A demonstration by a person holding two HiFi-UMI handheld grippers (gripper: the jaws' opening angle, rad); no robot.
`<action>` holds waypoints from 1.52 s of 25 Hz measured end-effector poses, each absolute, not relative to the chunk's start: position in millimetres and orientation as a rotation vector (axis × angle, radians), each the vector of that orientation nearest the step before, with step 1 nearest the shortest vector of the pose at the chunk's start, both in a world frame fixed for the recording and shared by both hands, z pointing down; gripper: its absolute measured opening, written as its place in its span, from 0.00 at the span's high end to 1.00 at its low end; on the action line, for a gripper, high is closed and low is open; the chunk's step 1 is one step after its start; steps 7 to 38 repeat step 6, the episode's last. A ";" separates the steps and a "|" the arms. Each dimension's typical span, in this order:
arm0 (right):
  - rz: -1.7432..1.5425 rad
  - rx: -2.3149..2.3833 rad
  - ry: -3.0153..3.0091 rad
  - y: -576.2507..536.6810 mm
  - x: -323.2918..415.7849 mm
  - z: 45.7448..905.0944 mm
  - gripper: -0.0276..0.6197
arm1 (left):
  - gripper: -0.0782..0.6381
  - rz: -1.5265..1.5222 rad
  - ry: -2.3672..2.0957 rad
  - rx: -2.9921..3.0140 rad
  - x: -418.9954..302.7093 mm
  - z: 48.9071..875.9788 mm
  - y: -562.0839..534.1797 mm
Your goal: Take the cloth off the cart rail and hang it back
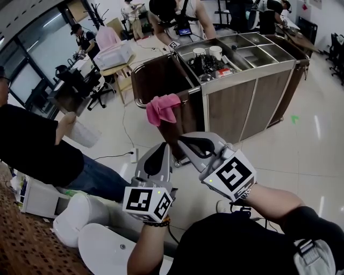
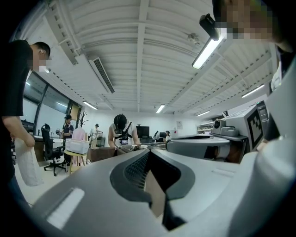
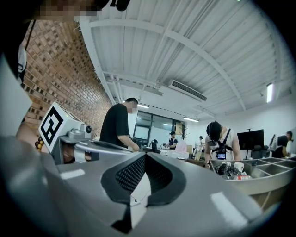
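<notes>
A pink cloth (image 1: 163, 109) hangs bunched over the metal rail (image 1: 138, 101) at the left end of a wood-panelled cart (image 1: 252, 99). Both grippers hover low over the floor, short of the cart and below the cloth, touching neither. My left gripper (image 1: 163, 147) has its jaws together with nothing between them. Just to its right, my right gripper (image 1: 181, 140) is likewise shut and empty. In the left gripper view the left gripper (image 2: 148, 153) points level across the room. From the right gripper view, the right gripper (image 3: 145, 157) aims left of the cart's steel top (image 3: 259, 178).
Steel wells in the cart top hold two white cups (image 1: 208, 51) and clutter. A person (image 1: 177, 16) stands behind the cart; another in black (image 1: 32, 145) stands at my left. White bins (image 1: 80, 217) sit near my feet. A cable (image 1: 124, 134) runs across the floor.
</notes>
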State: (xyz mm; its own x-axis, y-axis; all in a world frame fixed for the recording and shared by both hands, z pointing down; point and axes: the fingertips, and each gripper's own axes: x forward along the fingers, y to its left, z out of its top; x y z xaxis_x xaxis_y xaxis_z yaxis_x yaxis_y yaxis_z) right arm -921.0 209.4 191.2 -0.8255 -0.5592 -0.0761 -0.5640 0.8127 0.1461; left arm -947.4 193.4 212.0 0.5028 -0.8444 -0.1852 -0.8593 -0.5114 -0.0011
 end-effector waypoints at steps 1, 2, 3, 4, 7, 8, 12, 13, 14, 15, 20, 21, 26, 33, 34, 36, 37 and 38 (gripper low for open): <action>0.248 -0.919 2.962 211.0 -919.1 189.0 0.96 | 0.89 0.244 1.502 -2.643 -945.6 210.0 194.9; 0.264 -0.916 2.960 213.2 -916.8 185.9 0.96 | 0.89 0.242 1.502 -2.643 -943.4 207.4 197.3; 0.272 -0.914 2.959 216.2 -914.5 182.6 0.96 | 0.89 0.241 1.503 -2.644 -941.1 204.4 200.4; 0.283 -0.912 2.958 219.5 -912.3 179.2 0.96 | 0.89 0.239 1.503 -2.644 -938.8 201.2 203.7; 0.326 -0.903 2.953 225.7 -907.9 172.4 0.96 | 0.89 0.237 1.503 -2.644 -934.1 194.9 210.3; 0.326 -0.903 2.953 225.7 -907.9 172.4 0.96 | 0.89 0.237 1.503 -2.644 -934.1 194.9 210.3; 0.326 -0.903 2.953 225.7 -907.9 172.4 0.96 | 0.89 0.237 1.503 -2.644 -934.1 194.9 210.3; 0.326 -0.903 2.953 225.7 -907.9 172.4 0.96 | 0.89 0.237 1.503 -2.644 -934.1 194.9 210.3; 0.326 -0.903 2.953 225.7 -907.9 172.4 0.96 | 0.89 0.237 1.503 -2.644 -934.1 194.9 210.3; 0.326 -0.903 2.953 225.7 -907.9 172.4 0.96 | 0.89 0.237 1.503 -2.644 -934.1 194.9 210.3; 0.326 -0.903 2.953 225.7 -907.9 172.4 0.96 | 0.89 0.237 1.503 -2.644 -934.1 194.9 210.3; 0.326 -0.903 2.953 225.7 -907.9 172.4 0.96 | 0.89 0.237 1.503 -2.644 -934.1 194.9 210.3; 0.326 -0.903 2.953 225.7 -907.9 172.4 0.96 | 0.89 0.237 1.503 -2.644 -934.1 194.9 210.3; 0.326 -0.903 2.953 225.7 -907.9 172.4 0.96 | 0.89 0.237 1.503 -2.644 -934.1 194.9 210.3; 0.326 -0.903 2.953 225.7 -907.9 172.4 0.96 | 0.89 0.237 1.503 -2.644 -934.1 194.9 210.3; 0.326 -0.903 2.953 225.7 -907.9 172.4 0.96 | 0.89 0.237 1.503 -2.644 -934.1 194.9 210.3; 0.326 -0.903 2.953 225.7 -907.9 172.4 0.96 | 0.89 0.237 1.503 -2.644 -934.1 194.9 210.3; 0.326 -0.903 2.953 225.7 -907.9 172.4 0.96 | 0.89 0.237 1.503 -2.644 -934.1 194.9 210.3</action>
